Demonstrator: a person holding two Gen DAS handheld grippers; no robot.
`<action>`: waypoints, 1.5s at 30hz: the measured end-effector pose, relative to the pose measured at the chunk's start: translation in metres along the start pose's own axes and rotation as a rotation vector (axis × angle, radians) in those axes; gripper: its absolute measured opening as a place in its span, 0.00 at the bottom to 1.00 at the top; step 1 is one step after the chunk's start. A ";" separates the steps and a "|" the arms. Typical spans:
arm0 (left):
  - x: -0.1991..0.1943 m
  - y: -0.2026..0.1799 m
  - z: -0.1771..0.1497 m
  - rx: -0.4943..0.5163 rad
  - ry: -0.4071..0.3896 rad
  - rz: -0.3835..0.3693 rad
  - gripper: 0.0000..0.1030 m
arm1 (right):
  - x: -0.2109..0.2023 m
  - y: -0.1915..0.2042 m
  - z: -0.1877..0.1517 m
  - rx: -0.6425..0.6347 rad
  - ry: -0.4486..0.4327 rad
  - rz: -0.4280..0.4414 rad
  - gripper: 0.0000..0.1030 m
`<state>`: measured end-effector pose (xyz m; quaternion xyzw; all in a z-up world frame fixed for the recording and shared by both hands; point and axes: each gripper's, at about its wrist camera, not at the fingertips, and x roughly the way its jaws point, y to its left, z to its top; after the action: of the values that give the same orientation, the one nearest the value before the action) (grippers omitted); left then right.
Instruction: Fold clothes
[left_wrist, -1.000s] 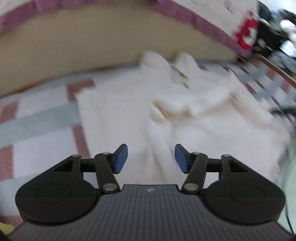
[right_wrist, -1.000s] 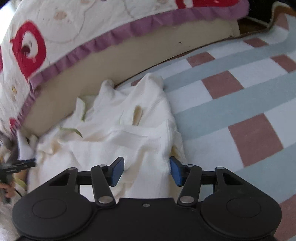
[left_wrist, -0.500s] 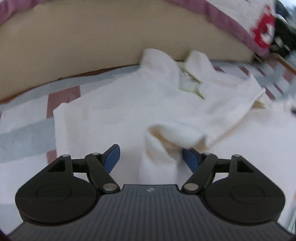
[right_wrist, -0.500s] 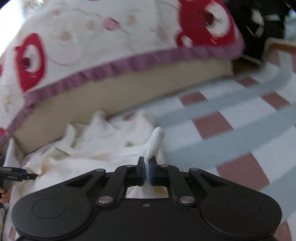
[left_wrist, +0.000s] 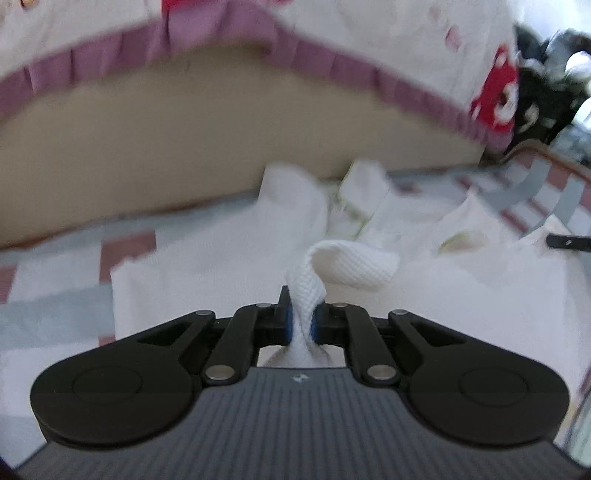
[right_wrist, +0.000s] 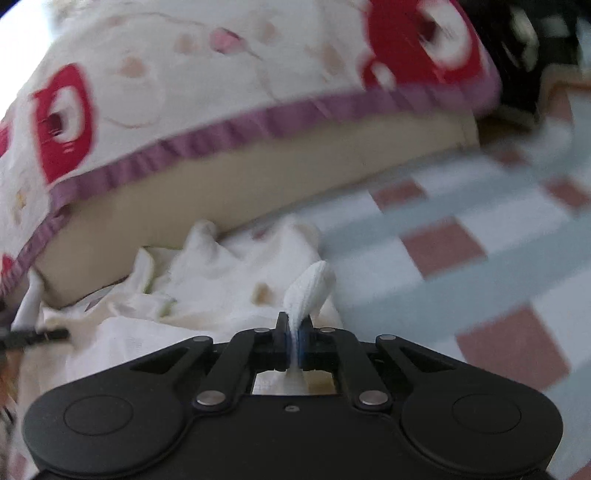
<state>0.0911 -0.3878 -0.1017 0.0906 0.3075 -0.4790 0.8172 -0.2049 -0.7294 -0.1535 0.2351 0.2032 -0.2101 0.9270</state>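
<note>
One cream-white knit garment lies spread on a checked blanket of pale blue, white and dull red squares, its far edge bunched against a tan padded edge behind it. Greenish and yellowish marks show near the rumpled collar area. A fold of its fabric rises in a curled loop from the left gripper, whose jaws are closing and already press the cloth between their blue pads. Another ridge of the same fabric stands up from the right gripper, whose blue pads are pinched tight on it with cloth showing above and below them. In the right wrist view the garment lies left of centre, with open blanket to its right. Above the tan edge hangs a white quilt with red patches and a ruffled purple trim. The dark tip of the other gripper shows at each view's side edge, though blurred.
</note>
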 end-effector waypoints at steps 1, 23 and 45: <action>-0.006 0.001 0.002 -0.025 -0.013 0.006 0.08 | -0.007 0.007 0.004 -0.022 -0.036 0.012 0.06; 0.067 0.005 -0.015 0.104 0.237 -0.009 0.58 | 0.008 -0.031 -0.009 0.277 0.093 0.159 0.46; -0.031 0.005 0.024 0.023 -0.117 0.097 0.05 | -0.022 0.047 0.060 -0.195 -0.077 -0.011 0.05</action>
<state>0.0943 -0.3730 -0.0655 0.0866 0.2490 -0.4465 0.8550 -0.1831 -0.7165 -0.0783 0.1346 0.1880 -0.2032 0.9514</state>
